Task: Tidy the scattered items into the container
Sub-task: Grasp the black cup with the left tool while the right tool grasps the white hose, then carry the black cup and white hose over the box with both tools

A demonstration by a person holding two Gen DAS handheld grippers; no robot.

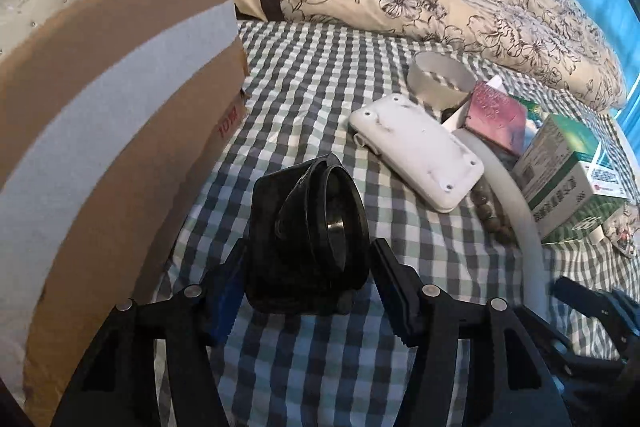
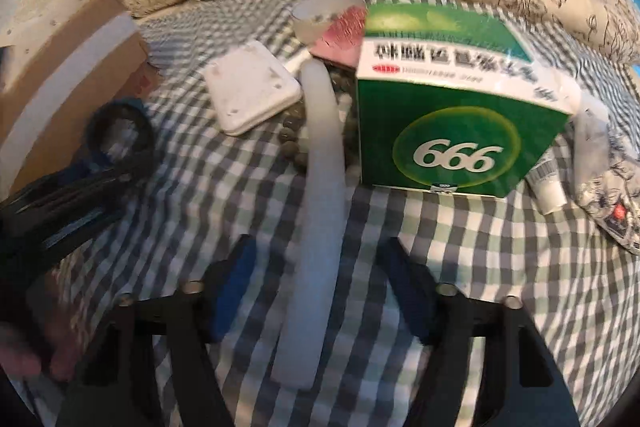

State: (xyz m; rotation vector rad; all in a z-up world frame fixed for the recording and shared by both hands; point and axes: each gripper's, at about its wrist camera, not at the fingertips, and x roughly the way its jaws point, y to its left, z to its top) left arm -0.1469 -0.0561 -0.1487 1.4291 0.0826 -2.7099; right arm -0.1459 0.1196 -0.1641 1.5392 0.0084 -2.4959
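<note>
Presently we log the scene left to right from each tool. Off our left gripper's [image 1: 306, 281] left flank stands the cardboard box [image 1: 120, 131], the likely container, close enough that a short swing should reach it. Between this gripper's fingers sits a black round-lensed object [image 1: 308, 231], raised off the checked sheet [image 1: 320, 75]; the pads look pressed to its sides, so we judge it clamped and ready for carrying toward the box. Ahead and to its right lie a white flat case [image 1: 416, 151], a white ring-shaped tub [image 1: 440, 77], a pink box [image 1: 496, 119] and green cartons [image 1: 568, 167], all clustered and touching. Our right gripper [image 2: 320, 291] has its jaws spread wide, straddling the near end of a long white tube [image 2: 320, 227] without contact on either side that we can see; motion blur limits certainty. We judge this a lining-up for a grasp. Just ahead-right of it stands the green "666" carton [image 2: 460, 131], with beads [image 2: 292, 135] against the tube's far left side.
</note>
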